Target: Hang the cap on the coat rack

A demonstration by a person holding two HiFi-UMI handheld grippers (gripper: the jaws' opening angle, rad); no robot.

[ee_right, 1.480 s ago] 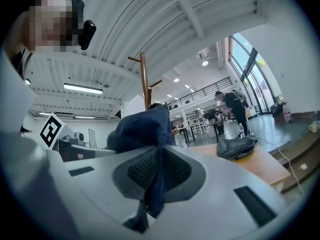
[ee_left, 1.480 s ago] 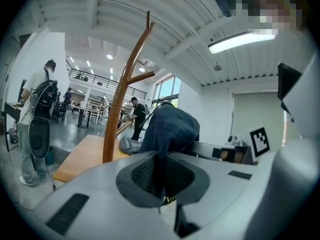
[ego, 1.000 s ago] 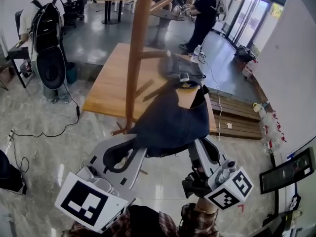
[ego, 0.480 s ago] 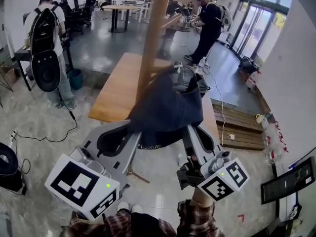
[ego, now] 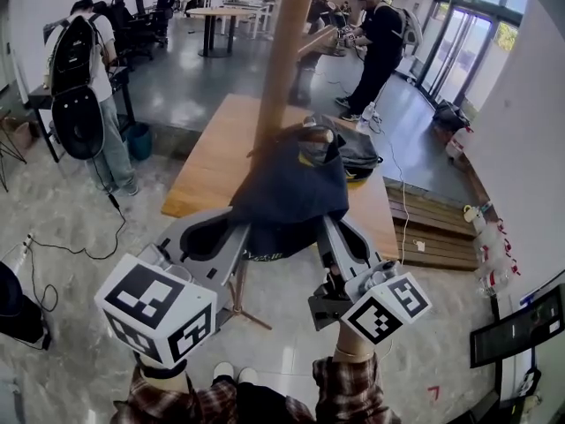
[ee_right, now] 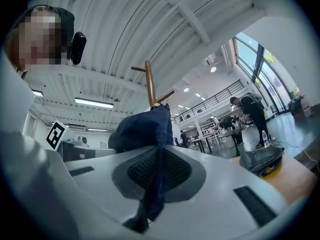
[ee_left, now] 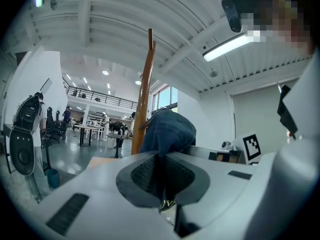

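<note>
The dark blue cap [ego: 291, 188] is held up off the floor, right against the wooden pole of the coat rack [ego: 282, 60]. It is stretched sideways between the 2 grippers, and its crown leans toward the pole. The left gripper [ego: 234, 237] has its jaws closed on the cap's left edge, with cloth pinched between the pads. The right gripper [ego: 328, 232] has its jaws clamped on the right edge in the same way, and a fold of fabric hangs down through them.

From each pair of jaws the cap lies straight ahead and a little up. The pole stands upright just behind it, slightly closer to the left gripper's side. In the right gripper view a slanted peg [ee_right: 166, 95] branches off the pole just above the top of the cap, and a 2nd peg [ee_right: 137, 69] sticks out higher up. I cannot tell whether the cap touches the lower peg. My guess is that the hang depends on lifting the cap over that peg, with both hands moving together.

Behind the rack is a long wooden worktop [ego: 212, 148] with a dark bag [ego: 353, 153] lying on it. The floor [ego: 71, 228] is pale polished tile. A person wearing a backpack [ego: 79, 78] stands to the left, and another person [ego: 375, 42] stands farther back near the glass doors.
</note>
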